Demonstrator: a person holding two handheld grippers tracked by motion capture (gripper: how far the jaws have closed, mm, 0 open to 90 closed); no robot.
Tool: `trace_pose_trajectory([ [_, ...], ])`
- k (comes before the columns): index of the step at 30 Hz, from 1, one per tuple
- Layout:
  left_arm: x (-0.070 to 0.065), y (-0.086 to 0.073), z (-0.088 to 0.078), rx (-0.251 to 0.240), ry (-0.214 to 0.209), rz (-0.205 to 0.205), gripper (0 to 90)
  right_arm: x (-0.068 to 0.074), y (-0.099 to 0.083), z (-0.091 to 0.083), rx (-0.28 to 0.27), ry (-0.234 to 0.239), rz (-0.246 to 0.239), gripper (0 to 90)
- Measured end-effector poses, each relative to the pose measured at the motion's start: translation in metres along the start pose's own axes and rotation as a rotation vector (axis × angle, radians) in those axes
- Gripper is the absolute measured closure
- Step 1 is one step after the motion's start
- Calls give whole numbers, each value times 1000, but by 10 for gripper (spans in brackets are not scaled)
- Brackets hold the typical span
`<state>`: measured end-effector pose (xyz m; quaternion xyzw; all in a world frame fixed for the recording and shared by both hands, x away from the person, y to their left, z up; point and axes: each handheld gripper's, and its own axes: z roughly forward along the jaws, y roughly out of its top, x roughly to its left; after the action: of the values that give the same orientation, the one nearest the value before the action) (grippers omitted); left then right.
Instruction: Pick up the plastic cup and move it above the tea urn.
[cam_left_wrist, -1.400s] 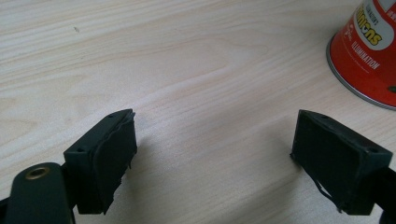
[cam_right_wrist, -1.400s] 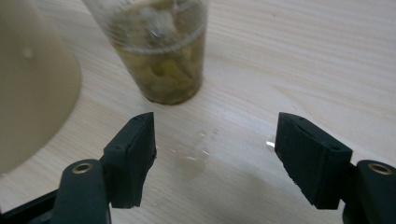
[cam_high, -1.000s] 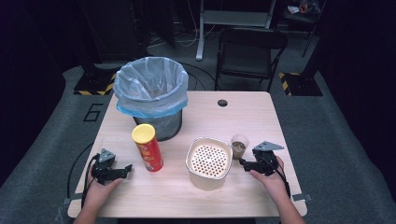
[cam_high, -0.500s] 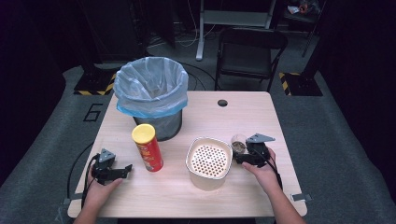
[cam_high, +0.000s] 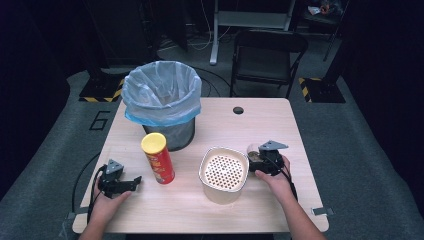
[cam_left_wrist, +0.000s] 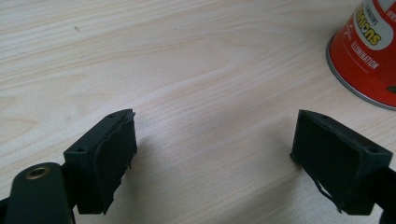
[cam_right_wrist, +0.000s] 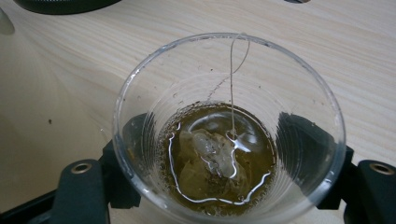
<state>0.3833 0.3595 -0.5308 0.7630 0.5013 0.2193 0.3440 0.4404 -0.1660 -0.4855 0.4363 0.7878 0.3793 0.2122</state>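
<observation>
Lab or studio, dark surround, taped floor marks (cam_high: 313, 83), folding chair (cam_high: 267, 55), cables (cam_high: 202, 22)

**Occlusions and cut-offs**

Red cylindrical snack can (cam_left_wrist: 367, 49): cropped at 2 o'clock in left gripper view, base only, label text partly readable. Clear plastic cup with tea bag (cam_right_wrist: 229, 135): bottom rim cut off at 6 o'clock in right gripper view; black jaws seen through its wall, contact unclear. In high view that cup (cam_high: 253, 150) is mostly hidden behind the right gripper (cam_high: 261, 161); too small for detail.
</observation>
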Motion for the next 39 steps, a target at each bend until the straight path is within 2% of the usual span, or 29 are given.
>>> trace_pose_trajectory([
  [4, 0, 0, 0, 0, 0, 0, 135, 0, 0, 0, -9, 5, -1, 289],
  [5, 0, 0, 0, 0, 0, 0, 135, -1, 0, 0, -8, 7, -17, 289],
  [10, 0, 0, 0, -1, 0, -1, 135, 0, 0, -2, -29, -15, -17, 300],
  [12, 0, 0, 0, 0, 0, -1, 135, -1, 0, -3, -29, -3, -24, 302],
  [18, 0, 0, 0, 0, 0, -1, 135, 0, 0, -3, -35, -1, -8, 297],
  [25, 0, 0, 0, -1, 1, -2, 135, 2, 1, -7, -42, -10, -45, 294],
  [37, 0, 0, 0, -1, 1, -2, 134, 0, 2, -10, -33, 23, -62, 345],
  [39, 0, 0, 0, -1, 1, -2, 135, -2, 3, -12, -27, 33, -81, 352],
])
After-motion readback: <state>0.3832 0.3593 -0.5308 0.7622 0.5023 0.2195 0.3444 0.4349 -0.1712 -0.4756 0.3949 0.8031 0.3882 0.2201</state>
